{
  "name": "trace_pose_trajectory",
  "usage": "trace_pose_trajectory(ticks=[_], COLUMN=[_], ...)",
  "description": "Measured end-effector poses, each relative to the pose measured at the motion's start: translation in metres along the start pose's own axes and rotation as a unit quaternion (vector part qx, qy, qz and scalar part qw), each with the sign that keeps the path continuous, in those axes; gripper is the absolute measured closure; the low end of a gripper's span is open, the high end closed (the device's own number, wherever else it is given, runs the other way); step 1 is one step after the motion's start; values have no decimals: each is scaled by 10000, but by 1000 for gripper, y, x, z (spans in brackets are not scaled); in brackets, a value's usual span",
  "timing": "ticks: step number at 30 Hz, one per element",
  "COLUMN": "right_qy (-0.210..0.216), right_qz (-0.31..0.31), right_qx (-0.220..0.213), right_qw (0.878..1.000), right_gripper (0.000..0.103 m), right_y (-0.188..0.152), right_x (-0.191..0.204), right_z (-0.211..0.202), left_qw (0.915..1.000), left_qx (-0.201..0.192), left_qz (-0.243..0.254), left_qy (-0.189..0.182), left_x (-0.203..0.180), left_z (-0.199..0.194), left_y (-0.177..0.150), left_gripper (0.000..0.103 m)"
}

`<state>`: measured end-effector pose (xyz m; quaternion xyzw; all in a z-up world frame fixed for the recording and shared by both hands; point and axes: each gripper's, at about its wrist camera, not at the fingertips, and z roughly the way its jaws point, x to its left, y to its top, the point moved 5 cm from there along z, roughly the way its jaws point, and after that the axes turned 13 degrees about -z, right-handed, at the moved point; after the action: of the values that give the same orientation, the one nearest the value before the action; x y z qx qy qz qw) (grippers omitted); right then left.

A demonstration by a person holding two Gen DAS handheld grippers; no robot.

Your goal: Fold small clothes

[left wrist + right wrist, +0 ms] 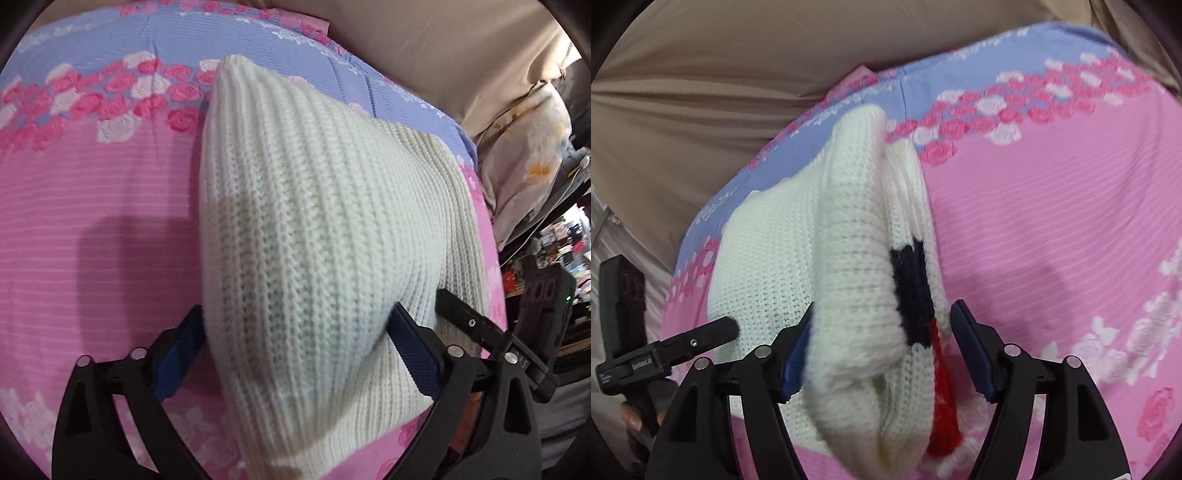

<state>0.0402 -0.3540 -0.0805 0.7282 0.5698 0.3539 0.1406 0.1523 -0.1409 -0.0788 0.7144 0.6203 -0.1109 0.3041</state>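
White knit sweater (295,236) bunched on pink-and-lilac floral bedspread (92,229), long axis running away from both cameras toward the lilac band. Left gripper (295,343) at near end of sweater: blue pads pressed into the knit on either side, jaws clamped on a thick fold. Right gripper (882,350) likewise at near end, just right of the left one; left pad against the wool, right pad showing a sliver of gap in right wrist view, so grip there uncertain — cannot tell. Navy and red motif (919,314) facing the right-hand pad. Near end lifted, far end apparently resting on bedspread. Both grippers equally close. Likely next: carry near edge forward along the long axis, over far end.
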Motion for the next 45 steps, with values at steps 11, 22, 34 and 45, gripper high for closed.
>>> trace_pose_trajectory(ticks=[11, 22, 34, 45], right_qy=[353, -142, 101, 76], right_qz=[-50, -461, 723, 545], right_qx=[54, -969, -602, -566], right_qw=[9993, 9941, 9955, 9969], right_gripper=[19, 64, 40, 54], right_y=[11, 43, 5, 9], right_x=[4, 26, -56, -39], right_z=[21, -45, -16, -10], left_qw=[9987, 9766, 9836, 9765], left_qx=[-298, -961, -458, -548], left_qz=[409, 1910, 1536, 1895], left_qy=[-52, -229, 822, 872], left_x=[-21, -105, -89, -112], left_z=[7, -40, 35, 15], left_y=[7, -2, -8, -10], left_gripper=[15, 51, 15, 51])
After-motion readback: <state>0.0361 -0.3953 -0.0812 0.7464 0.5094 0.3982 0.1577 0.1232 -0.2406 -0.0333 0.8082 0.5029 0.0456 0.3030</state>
